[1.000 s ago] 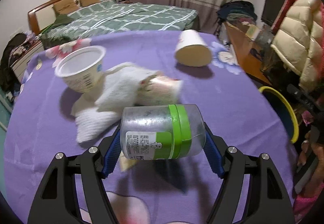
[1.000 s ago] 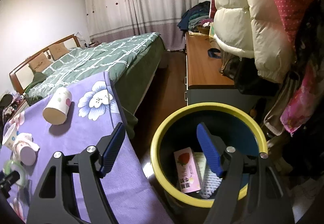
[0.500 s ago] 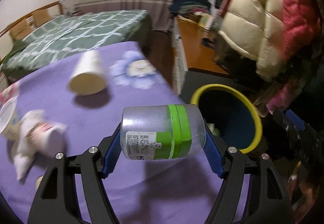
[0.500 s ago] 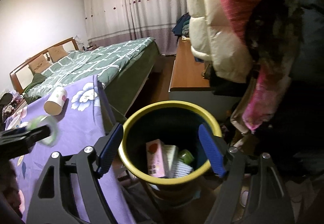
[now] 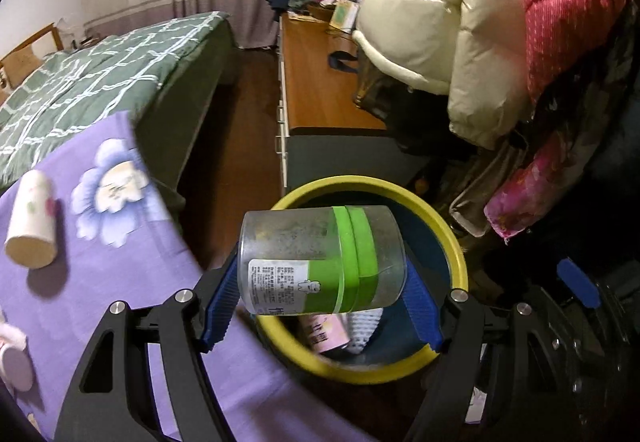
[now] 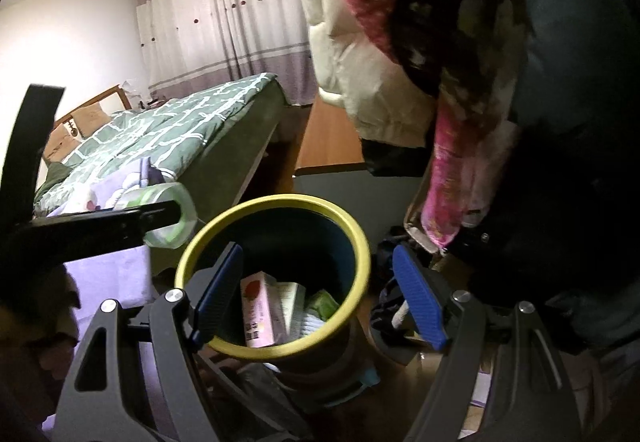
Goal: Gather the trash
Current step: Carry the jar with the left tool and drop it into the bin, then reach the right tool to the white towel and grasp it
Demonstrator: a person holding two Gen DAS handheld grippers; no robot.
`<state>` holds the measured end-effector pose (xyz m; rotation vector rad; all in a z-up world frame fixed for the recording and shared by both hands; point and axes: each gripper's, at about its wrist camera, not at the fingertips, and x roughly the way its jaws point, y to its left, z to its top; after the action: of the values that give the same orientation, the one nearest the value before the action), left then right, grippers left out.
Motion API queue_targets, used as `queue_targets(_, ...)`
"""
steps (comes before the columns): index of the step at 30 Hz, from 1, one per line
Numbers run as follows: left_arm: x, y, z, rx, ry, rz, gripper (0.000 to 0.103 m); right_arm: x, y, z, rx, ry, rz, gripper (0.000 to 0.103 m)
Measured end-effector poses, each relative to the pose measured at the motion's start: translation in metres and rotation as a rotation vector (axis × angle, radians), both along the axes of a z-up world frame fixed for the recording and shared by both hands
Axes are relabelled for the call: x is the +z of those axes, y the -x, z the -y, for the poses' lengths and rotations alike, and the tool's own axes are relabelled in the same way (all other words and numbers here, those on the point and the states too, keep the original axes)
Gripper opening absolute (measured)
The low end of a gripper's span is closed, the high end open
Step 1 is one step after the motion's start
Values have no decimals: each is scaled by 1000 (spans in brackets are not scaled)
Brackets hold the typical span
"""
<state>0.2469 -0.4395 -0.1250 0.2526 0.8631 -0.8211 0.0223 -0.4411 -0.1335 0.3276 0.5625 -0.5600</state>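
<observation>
Left gripper (image 5: 320, 298): blue pads clamped on both ends of a clear plastic jar (image 5: 320, 260) with green band and printed label, jar lying sideways, held in the air over the near rim of the trash bin (image 5: 456, 254).

Right gripper (image 6: 316, 294): jaws wide apart, nothing between the pads; it hangs above the same bin (image 6: 276, 202), one finger over the opening, the other outside the rim.

Bin: yellow rim, dark blue inside. Right wrist view looks straight in and shows a pink-and-white carton (image 6: 258, 306) with a red fruit picture, a pale box beside it and a green wrapper (image 6: 322, 304). Left wrist view gives only the carton's end under the jar.

Left wrist view alone shows the purple flowered tablecloth (image 5: 120, 282) just beside the bin, a paper cup (image 5: 30, 230) lying on its side on it, and part of another cup (image 5: 12, 362) at the left edge.

Right wrist view alone shows the left gripper from the side (image 6: 160, 216), jar blurred, just left of the bin rim.

Both views: green checked bed, wooden desk, puffy jackets hanging to the right.
</observation>
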Motion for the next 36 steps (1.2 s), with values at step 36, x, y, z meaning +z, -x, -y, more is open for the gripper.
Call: queue_targets(36, 37, -16, -476, 813, 73, 324, 98, 17, -116, -171, 418, 13, -22, 73)
